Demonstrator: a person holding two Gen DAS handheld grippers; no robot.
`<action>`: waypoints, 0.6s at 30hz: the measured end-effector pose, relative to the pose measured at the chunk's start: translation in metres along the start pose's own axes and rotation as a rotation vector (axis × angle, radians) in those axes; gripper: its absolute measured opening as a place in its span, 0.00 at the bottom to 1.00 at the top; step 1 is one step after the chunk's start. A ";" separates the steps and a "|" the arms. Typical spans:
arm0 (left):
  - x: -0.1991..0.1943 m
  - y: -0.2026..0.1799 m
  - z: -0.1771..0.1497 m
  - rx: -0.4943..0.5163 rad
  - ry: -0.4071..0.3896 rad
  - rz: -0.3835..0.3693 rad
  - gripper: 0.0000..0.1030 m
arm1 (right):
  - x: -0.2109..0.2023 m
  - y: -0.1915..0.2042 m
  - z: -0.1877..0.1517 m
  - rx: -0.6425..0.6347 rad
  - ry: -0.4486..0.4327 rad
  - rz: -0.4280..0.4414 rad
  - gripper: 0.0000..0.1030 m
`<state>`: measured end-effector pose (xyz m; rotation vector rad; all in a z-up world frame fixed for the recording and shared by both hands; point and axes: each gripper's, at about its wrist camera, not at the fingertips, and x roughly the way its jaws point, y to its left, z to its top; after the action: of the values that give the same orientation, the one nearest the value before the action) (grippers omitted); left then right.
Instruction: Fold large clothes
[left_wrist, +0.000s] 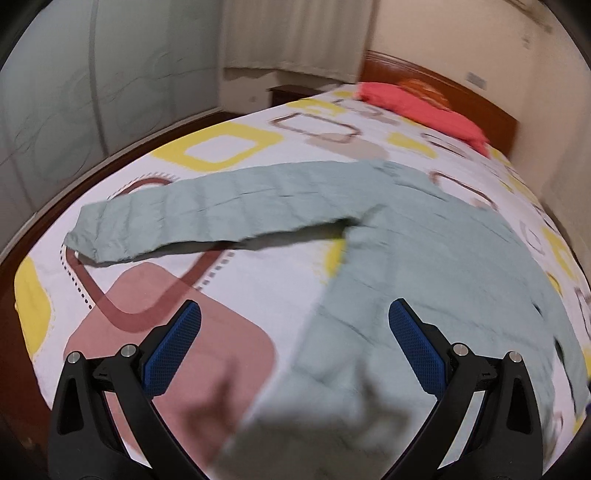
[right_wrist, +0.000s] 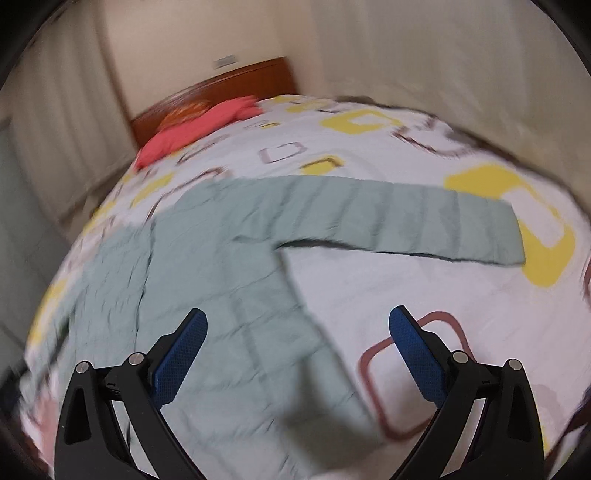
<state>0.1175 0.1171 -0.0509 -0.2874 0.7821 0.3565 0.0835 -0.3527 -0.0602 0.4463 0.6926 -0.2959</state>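
Both claws hang spread wide and hold nothing: the left gripper (left_wrist: 293, 354) hovers above the lower left part of the pale green quilted jacket (left_wrist: 424, 266), its left pad over the bedspread (left_wrist: 258, 291) and its right pad over the cloth, while the right gripper (right_wrist: 297, 356) hovers above the jacket's (right_wrist: 207, 266) lower right part, its left pad over the cloth and its right pad over the bedspread (right_wrist: 388, 291). No finger touches the fabric.

That jacket lies flat in the middle of the bed. Its body runs lengthwise from the near edge toward the headboard, collar end pointing away from the cameras. One sleeve (left_wrist: 207, 214) stretches straight out to the left in the left wrist view, cuff near the bed's left side; the other sleeve (right_wrist: 399, 218) stretches out to the right in the right wrist view, so the sleeves lie crosswise to the body.

Farther off, a red pillow (left_wrist: 421, 107) sits against the wooden headboard (left_wrist: 443, 79). Both views are blurred.
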 end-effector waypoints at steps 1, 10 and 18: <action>0.011 0.007 0.002 -0.022 0.010 0.025 0.98 | 0.006 -0.014 0.005 0.055 0.000 0.012 0.95; 0.064 0.069 0.007 -0.215 0.039 0.173 0.98 | 0.052 -0.130 0.020 0.466 -0.020 0.056 0.95; 0.084 0.073 -0.006 -0.234 0.066 0.208 0.98 | 0.061 -0.185 0.013 0.629 -0.108 0.092 0.94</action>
<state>0.1386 0.1982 -0.1248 -0.4405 0.8386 0.6390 0.0606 -0.5259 -0.1467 1.0497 0.4603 -0.4483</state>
